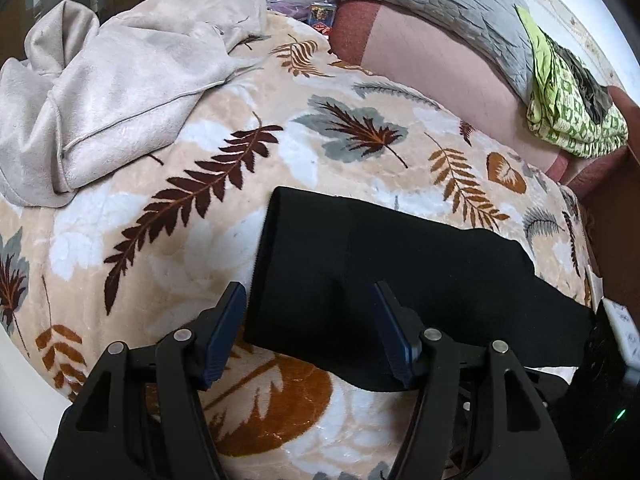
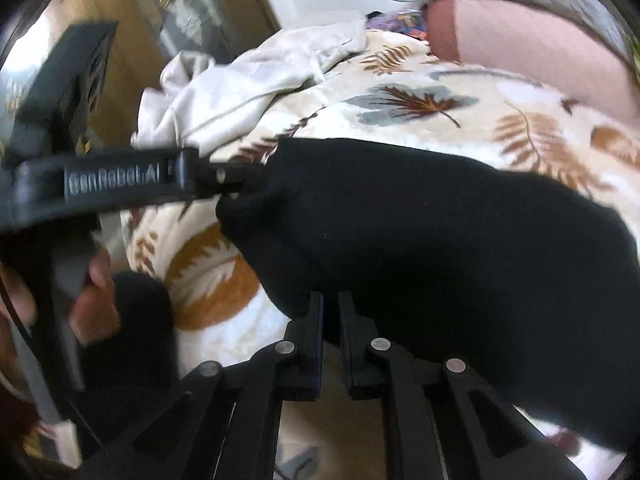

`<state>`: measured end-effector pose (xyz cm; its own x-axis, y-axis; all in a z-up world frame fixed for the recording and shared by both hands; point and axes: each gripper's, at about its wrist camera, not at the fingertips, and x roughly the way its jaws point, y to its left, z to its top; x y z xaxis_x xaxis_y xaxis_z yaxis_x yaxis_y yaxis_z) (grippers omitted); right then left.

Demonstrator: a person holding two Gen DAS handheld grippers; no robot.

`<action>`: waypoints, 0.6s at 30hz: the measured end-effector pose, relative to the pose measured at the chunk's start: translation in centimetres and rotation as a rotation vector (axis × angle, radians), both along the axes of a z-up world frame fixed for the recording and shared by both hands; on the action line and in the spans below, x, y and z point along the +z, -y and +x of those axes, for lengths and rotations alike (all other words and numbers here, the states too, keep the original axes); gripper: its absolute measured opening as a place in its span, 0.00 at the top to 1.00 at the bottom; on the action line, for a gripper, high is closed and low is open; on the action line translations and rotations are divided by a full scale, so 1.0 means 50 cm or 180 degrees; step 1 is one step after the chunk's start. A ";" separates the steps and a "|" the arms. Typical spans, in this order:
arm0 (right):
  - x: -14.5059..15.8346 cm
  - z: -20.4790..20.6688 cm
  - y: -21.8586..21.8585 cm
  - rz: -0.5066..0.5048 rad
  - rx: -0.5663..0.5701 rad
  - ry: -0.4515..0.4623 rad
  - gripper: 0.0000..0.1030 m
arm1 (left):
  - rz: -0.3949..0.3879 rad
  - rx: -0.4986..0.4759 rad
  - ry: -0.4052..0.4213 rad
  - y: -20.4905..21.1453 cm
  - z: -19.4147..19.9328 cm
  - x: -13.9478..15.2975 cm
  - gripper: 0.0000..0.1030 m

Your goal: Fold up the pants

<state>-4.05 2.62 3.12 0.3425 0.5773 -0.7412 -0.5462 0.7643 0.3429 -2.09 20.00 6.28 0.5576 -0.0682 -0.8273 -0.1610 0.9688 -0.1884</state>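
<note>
Pants [image 1: 400, 276] lie folded, centre to lower right of the left view, on the leaf blanket [image 1: 168, 240]. Left gripper [image 1: 310, 334] gapes wide over their near-left corner, gripping nothing; right gripper [image 2: 330, 340] is nearly shut, apparently pinching the near edge. Risk: a thin pinch slips on lifting, spoiling the fold.

soft even daylight; right view motion-blurred; fisheye bending at edges.
</note>
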 end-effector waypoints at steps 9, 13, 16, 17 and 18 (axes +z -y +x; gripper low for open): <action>0.052 0.003 0.170 0.0062 -0.0771 0.0131 0.59 | 0.0019 -0.0185 0.0101 0.070 0.000 0.012 0.33; 0.029 0.007 0.226 -0.0067 -0.1069 0.0043 0.59 | 0.0098 -0.0266 0.0177 0.103 0.000 -0.002 0.32; 0.010 0.000 0.247 -0.0160 -0.1168 0.0023 0.59 | 0.0210 -0.0264 0.0150 0.112 0.001 -0.030 0.32; 0.004 0.000 0.251 -0.0167 -0.1181 -0.0006 0.59 | 0.0240 -0.0255 0.0124 0.112 0.003 -0.041 0.32; -0.004 -0.003 0.253 -0.0184 -0.1199 -0.0032 0.62 | 0.0279 -0.0249 0.0104 0.111 0.005 -0.050 0.32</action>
